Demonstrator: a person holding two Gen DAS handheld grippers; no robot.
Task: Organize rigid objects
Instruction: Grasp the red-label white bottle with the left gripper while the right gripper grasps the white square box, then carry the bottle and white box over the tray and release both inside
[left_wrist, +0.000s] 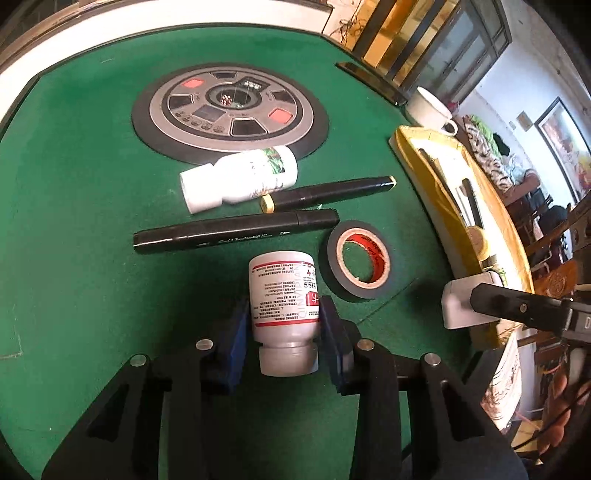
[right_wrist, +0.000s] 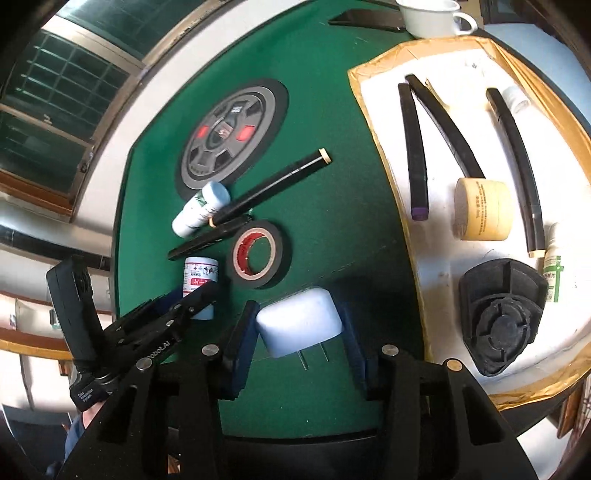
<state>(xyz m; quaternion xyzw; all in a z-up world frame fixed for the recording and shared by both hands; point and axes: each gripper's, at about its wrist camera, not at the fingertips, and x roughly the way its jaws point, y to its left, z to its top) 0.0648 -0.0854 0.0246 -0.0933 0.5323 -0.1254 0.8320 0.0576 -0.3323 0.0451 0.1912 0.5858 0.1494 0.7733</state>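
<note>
Between the left gripper (left_wrist: 282, 325) pads a white pill bottle (left_wrist: 282, 295) sits clamped over the green felt (left_wrist: 74, 221), while the right gripper (right_wrist: 299, 332) clamps a white charger (right_wrist: 299, 321), so both seem mid-pickup, next needing carriage to the yellow-edged tray (right_wrist: 373, 122)
</note>
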